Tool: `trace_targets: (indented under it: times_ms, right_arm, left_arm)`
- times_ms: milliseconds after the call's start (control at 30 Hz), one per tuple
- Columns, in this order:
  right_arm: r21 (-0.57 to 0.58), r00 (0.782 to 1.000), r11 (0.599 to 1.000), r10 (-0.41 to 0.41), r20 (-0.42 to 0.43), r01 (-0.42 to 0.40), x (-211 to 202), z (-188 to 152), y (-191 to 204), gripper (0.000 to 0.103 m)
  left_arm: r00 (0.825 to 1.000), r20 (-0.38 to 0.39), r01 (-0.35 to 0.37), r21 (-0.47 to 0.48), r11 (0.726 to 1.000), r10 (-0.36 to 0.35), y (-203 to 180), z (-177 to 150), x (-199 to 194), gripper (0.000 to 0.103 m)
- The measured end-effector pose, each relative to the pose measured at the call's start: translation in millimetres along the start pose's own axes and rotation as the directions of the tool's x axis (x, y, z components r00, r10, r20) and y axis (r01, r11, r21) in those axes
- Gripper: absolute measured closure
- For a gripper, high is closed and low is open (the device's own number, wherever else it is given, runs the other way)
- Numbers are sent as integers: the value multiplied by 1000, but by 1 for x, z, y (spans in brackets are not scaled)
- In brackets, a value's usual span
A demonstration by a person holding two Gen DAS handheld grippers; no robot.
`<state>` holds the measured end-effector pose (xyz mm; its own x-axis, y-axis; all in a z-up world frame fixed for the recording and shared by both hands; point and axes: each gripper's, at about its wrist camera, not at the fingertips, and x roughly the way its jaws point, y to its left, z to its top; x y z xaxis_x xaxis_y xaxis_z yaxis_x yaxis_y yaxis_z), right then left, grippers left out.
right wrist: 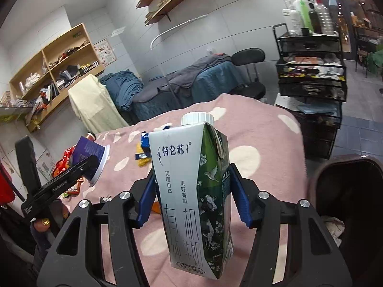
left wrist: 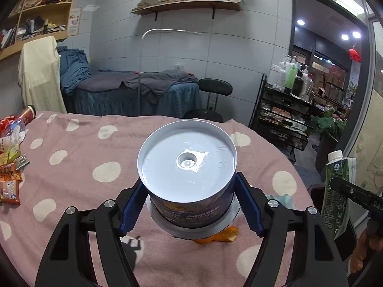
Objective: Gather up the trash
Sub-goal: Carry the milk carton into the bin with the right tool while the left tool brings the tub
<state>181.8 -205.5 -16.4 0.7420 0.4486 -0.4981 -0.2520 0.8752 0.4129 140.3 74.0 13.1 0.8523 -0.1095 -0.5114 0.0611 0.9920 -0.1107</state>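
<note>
Left gripper [left wrist: 191, 205], low centre of the left wrist view: pinching a round dark-blue plastic cup with a white bottom and a wide silvery rim [left wrist: 188, 167], blue pads pressed on its two sides, bottom turned toward the camera. Held clear above the pink bedspread with cream spots [left wrist: 83, 148], apparently so as to be carried off rather than slid. Beneath it, a scrap of orange peel [left wrist: 227, 236] lying on the bedspread. At the left edge of that frame, a heap of bright snack wrappers [left wrist: 9, 172], probably left for later trips.

Right gripper [right wrist: 191, 201], centre of the right wrist view: clamped on a tall white-and-green milk carton with a white screw cap [right wrist: 194, 186], upright, gripped across its narrower middle where the faces give firm purchase. At the lower right of that frame, a dark brown open bin [right wrist: 316, 181], beside the bed and near the carton; likely the destination, hence both items lifted at once and the carton on the bin's side.
</note>
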Motion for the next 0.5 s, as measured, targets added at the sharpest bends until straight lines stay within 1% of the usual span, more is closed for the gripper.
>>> trace_targets:
  times_ms: [267, 400, 500]
  right_arm:
    - [78, 995, 993, -95, 27, 93, -34, -9, -44, 45]
    - [128, 987, 980, -157, 27, 152, -46, -15, -72, 45]
    - [158, 977, 966, -210, 24, 204, -53, -20, -91, 45]
  left_arm:
    - [994, -25, 112, 51, 992, -110, -46, -10, 0, 32]
    - [986, -45, 164, 76, 984, -161, -66, -15, 3, 32]
    - [980, -59, 196, 96, 976, -191, -81, -19, 5, 32]
